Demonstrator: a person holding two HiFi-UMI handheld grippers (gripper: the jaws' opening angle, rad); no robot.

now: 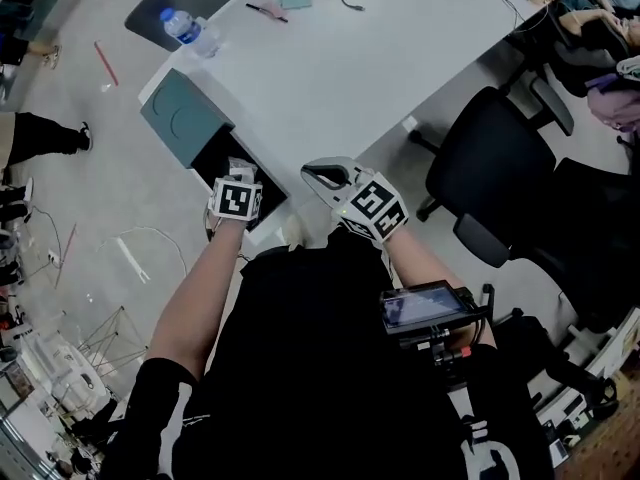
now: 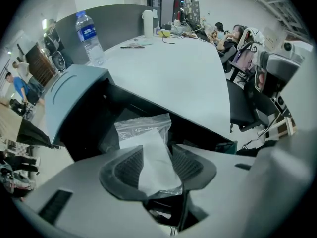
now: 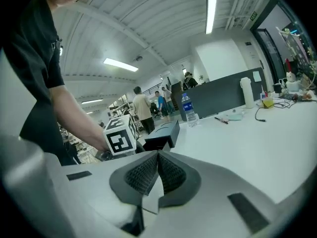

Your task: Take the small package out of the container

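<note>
The left hand-held gripper [image 1: 238, 173] is held over the open end of the container [image 1: 185, 118], a dark box with a teal lid that stands at the near corner of the white counter [image 1: 350, 68]. In the left gripper view, the small package [image 2: 148, 148], a clear plastic bag with a white filling, is seen standing between the two jaws of the left hand-held gripper [image 2: 157, 153]. The jaws are set at a middling width and both ribbed pads are laid against the sides of the package, so it is gripped. The upper part of the package is seen against the black inside of the container [image 2: 74, 88], just above its open mouth.

The right hand-held gripper [image 1: 335, 180] is held just beside the left one, over the counter edge and apart from the container. In the right gripper view, the jaws of the right hand-held gripper [image 3: 157, 157] are brought together and nothing is held between them.

A water bottle [image 1: 185, 26] is stood on the counter beyond the container. A black office chair [image 1: 490, 158] is placed at the right side of the counter.
</note>
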